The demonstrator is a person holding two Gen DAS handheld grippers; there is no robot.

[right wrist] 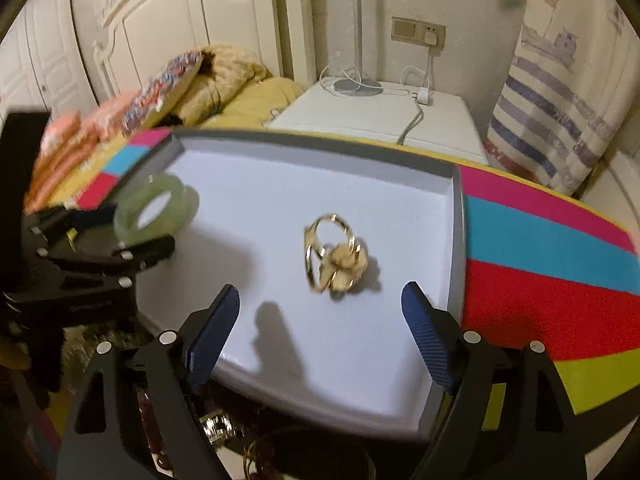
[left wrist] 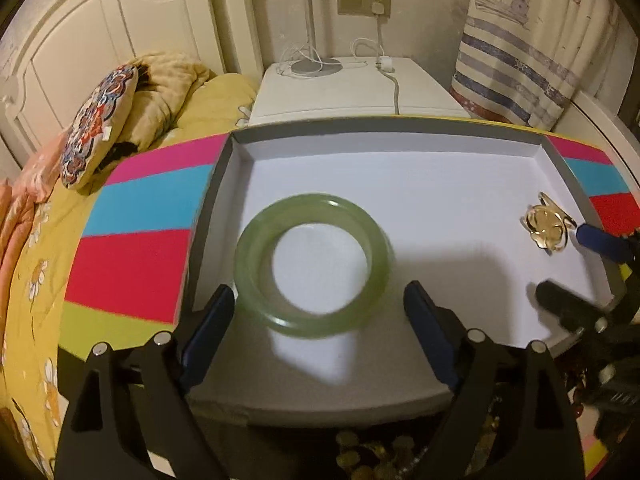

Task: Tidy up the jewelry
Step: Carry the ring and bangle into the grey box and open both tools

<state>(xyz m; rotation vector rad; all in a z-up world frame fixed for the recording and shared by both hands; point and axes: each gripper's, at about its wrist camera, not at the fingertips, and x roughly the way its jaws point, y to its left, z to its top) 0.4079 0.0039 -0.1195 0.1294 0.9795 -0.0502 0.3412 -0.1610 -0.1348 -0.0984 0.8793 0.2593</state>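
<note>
A green jade bangle (left wrist: 314, 264) lies in the white shallow box (left wrist: 400, 148), just ahead of and between the fingers of my open left gripper (left wrist: 320, 308). It also shows in the right wrist view (right wrist: 156, 208), beside the left gripper (right wrist: 132, 240). A gold ring-shaped brooch (right wrist: 334, 262) lies in the box (right wrist: 456, 216) near its right wall, ahead of my open right gripper (right wrist: 320, 304). In the left wrist view the brooch (left wrist: 546, 226) sits between the fingers of the right gripper (left wrist: 576, 264). Both grippers hold nothing.
The box sits on a striped, multicoloured board (left wrist: 136, 236). More gold and dark jewelry (left wrist: 372, 456) lies below the box's near edge (right wrist: 216, 424). A bed with pillows (left wrist: 96, 128) is on the left, a white nightstand (left wrist: 352, 88) behind, a curtain (left wrist: 520, 48) on the right.
</note>
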